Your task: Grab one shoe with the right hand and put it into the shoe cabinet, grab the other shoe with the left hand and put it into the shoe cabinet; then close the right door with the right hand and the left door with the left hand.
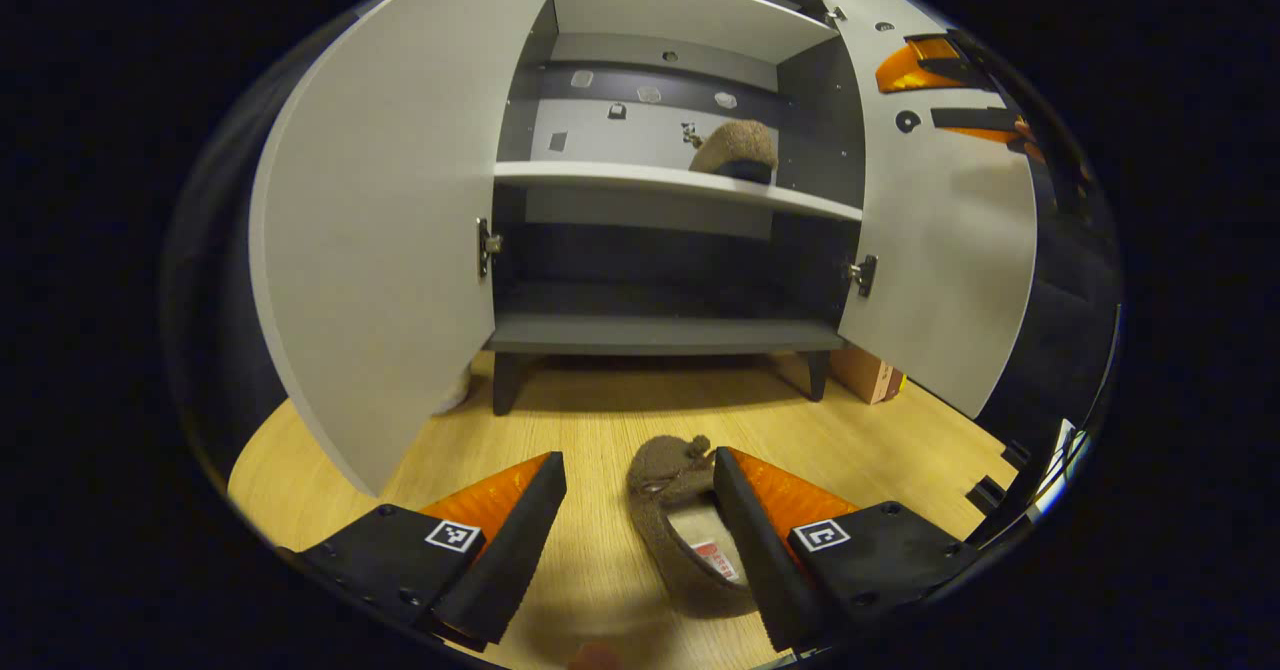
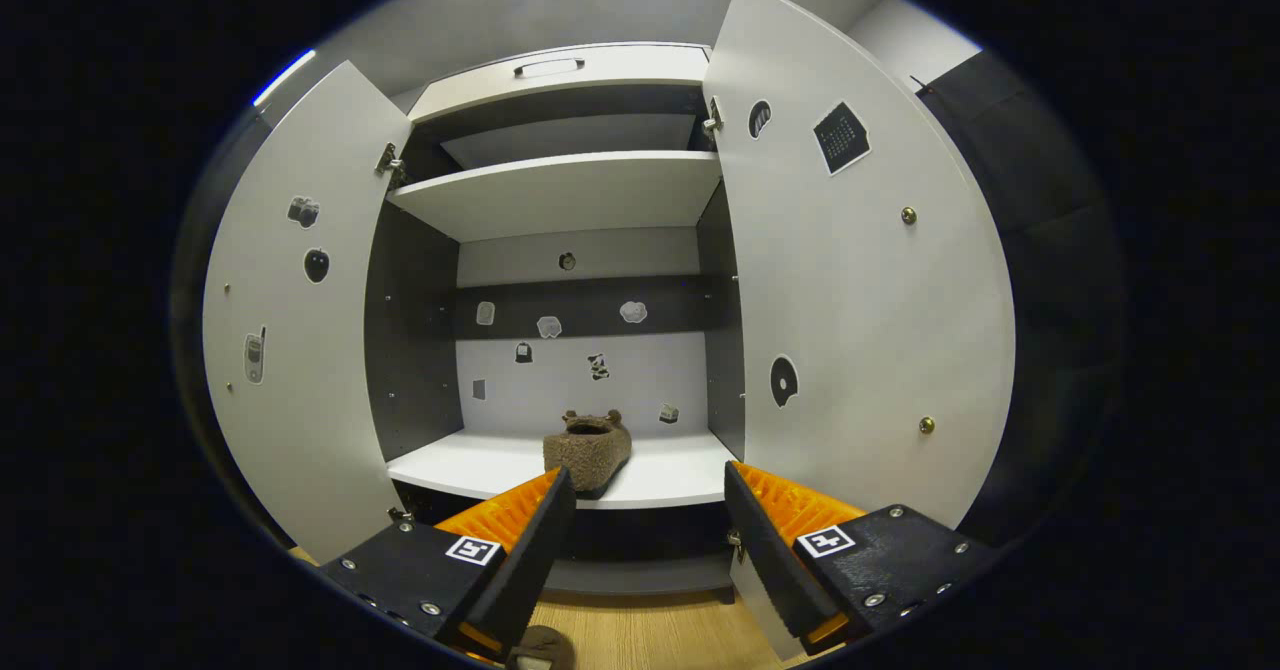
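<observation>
Left gripper view: the left tongs [image 1: 640, 510] stand apart and empty over the wooden floor [image 1: 880, 450], with a fuzzy brown slipper [image 1: 680, 520] lying between the fingers, against the right one. It looks light, soft and compressible; the heel collar or side wall seems the sounder place to pinch. Right gripper view: the right tongs [image 2: 650, 530] are apart, holding nothing, facing the shoe cabinet [image 2: 560, 190]; the other slipper [image 2: 588, 450] rests on its middle shelf [image 2: 450, 465], both doors open.
</observation>
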`<state>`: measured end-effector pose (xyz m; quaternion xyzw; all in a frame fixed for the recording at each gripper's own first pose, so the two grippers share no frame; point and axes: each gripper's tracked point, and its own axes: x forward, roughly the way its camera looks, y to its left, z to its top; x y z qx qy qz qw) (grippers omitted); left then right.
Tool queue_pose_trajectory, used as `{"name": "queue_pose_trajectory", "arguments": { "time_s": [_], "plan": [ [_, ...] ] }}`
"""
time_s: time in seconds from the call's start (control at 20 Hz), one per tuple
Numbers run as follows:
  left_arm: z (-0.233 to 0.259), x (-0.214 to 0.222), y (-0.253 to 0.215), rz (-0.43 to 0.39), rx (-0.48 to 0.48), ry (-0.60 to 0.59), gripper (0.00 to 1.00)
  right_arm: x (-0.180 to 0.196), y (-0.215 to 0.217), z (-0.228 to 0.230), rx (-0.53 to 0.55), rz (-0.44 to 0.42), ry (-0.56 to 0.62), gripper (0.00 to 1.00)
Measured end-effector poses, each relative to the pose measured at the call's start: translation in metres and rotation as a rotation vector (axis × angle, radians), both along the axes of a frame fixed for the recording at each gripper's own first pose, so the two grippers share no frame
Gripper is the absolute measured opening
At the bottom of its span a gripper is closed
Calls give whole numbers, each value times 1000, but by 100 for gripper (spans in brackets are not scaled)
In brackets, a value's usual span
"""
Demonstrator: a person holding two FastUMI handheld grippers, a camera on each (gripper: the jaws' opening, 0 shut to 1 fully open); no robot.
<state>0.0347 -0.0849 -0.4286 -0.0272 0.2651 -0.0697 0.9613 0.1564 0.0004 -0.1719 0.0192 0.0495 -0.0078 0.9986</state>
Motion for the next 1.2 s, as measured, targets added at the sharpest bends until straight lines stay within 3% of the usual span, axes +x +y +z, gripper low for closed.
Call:
{"name": "queue_pose_trajectory", "arguments": {
  "time_s": [0.45, 0.55, 0.6, 0.65, 0.75, 0.8, 0.85, 1.05, 1.2],
  "plan": [
    [-81, 4, 1, 9, 3, 239, 98, -15, 0, -23, 44, 64, 25, 92],
    [-92, 3, -4, 20, -23, 298, 83, -17, -7, -25, 52, 58, 24, 92],
    [-96, 1, -9, 18, -44, 327, 81, -18, -9, -25, 57, 58, 25, 92],
    [-96, 1, -18, 0, -65, 343, 67, -20, -11, -26, 62, 58, 27, 92],
    [-97, 3, -17, -6, 0, 376, 30, -23, -15, -28, 70, 65, 32, 92],
    [-96, 5, -10, 10, 49, 379, 30, -24, -17, -29, 70, 66, 35, 92],
    [-94, 9, -11, 6, 37, 386, 11, -25, -18, -30, 71, 69, 36, 92],
    [-75, 11, -23, 13, -92, 392, 7, -33, -22, -30, 80, 78, 33, 92],
    [-38, 22, -16, -5, -4, 281, 7, -40, -24, -24, 75, 79, 20, 92]
  ]
}}
